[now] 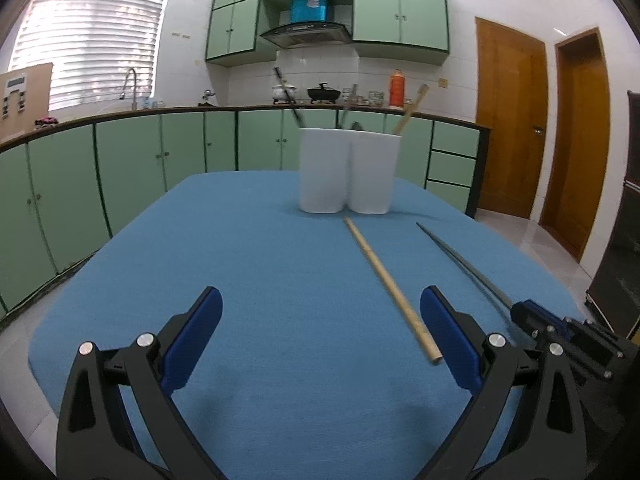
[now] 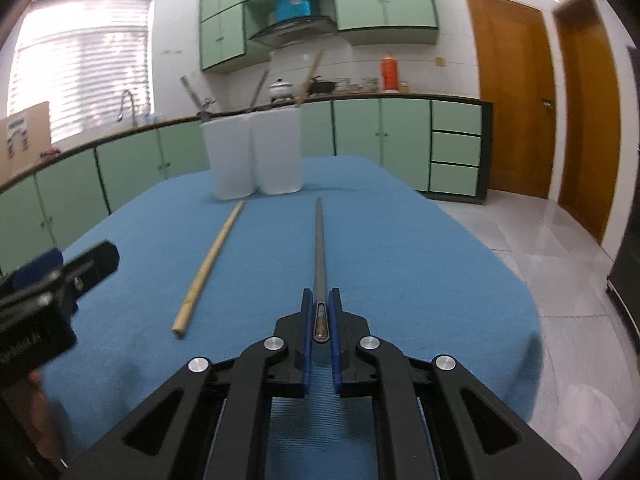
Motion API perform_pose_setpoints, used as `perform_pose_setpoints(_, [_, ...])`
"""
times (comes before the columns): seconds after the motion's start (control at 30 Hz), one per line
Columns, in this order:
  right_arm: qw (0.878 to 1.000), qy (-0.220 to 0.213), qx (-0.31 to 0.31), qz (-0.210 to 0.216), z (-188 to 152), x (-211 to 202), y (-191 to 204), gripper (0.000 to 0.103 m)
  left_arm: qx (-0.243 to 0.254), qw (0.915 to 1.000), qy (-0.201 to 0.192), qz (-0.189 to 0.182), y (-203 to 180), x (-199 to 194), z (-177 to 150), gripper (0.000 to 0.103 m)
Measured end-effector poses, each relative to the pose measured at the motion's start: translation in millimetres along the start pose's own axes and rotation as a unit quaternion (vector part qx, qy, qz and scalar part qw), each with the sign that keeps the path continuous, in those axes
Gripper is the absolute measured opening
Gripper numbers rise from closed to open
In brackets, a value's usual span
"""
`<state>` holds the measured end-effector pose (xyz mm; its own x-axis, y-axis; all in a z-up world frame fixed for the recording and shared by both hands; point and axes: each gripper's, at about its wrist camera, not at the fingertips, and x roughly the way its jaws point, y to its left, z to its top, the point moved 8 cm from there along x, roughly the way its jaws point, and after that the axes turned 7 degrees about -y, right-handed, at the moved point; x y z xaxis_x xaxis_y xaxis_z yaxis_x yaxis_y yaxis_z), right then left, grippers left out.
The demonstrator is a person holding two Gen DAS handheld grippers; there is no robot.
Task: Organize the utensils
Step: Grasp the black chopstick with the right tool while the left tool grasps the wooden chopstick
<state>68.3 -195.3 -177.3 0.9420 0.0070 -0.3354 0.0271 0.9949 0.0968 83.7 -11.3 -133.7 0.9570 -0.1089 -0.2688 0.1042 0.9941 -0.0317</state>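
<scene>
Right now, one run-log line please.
right gripper: shut on metal chopstick | left gripper: open | wooden chopstick: on table

Blue cloth (image 1: 240, 260) on the counter, plain. Holder (image 1: 349, 172) white. Wooden chopstick (image 1: 390, 288) tan; metal chopstick (image 2: 319, 248) grey. Fingers (image 1: 200, 332) black with blue pads (image 2: 306, 336). Cabinets (image 1: 132, 152) pale green, dark green edging. Doors (image 1: 508, 120) orange-brown wood. Wall tiles (image 1: 320, 68) white.

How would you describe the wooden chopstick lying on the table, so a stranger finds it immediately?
Start at the white holder on the blue tablecloth. In front of it lie two sticks; the wooden chopstick is the pale, thicker one, lying free, while the grey metal chopstick is gripped by the right claw.
</scene>
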Motion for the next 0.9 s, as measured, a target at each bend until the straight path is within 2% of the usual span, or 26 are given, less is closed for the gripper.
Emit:
perform_pose_setpoints(0.2, [1.0, -0.011, 0.025, -0.013, 6, -4, -26, 0.008, 0.009, 0.9997, 0.012, -0.017, -29, 13, -6, 0.095])
perform_pose_setpoints(0.27, [0.999, -0.011, 0.029, -0.013, 6, -4, -29, 0.008, 0.014, 0.9996, 0.018, -0.018, -35, 17, -9, 0.087])
perform_pose_setpoints(0.3, [0.999, -0.011, 0.031, -0.013, 5, -4, -30, 0.008, 0.017, 0.9994, 0.023, -0.02, -38, 20, -12, 0.079])
perform_pose_setpoints(0.47, [0.999, -0.013, 0.033, -0.01, 4, -4, -34, 0.008, 0.008, 0.9986, 0.046, -0.023, -42, 32, -18, 0.073])
perform_pose_setpoints(0.53, [0.999, -0.012, 0.033, -0.009, 3, -5, -36, 0.008, 0.001, 0.9983, 0.054, -0.023, -43, 35, -20, 0.067])
perform_pose_setpoints(0.7, [0.999, -0.013, 0.032, -0.008, 2, -5, -36, 0.008, -0.013, 0.997, 0.071, -0.028, -47, 38, -24, 0.063])
perform_pose_setpoints(0.9, [0.999, -0.014, 0.031, -0.009, 2, -6, -36, 0.008, -0.013, 0.9958, 0.085, -0.033, -53, 44, -29, 0.046])
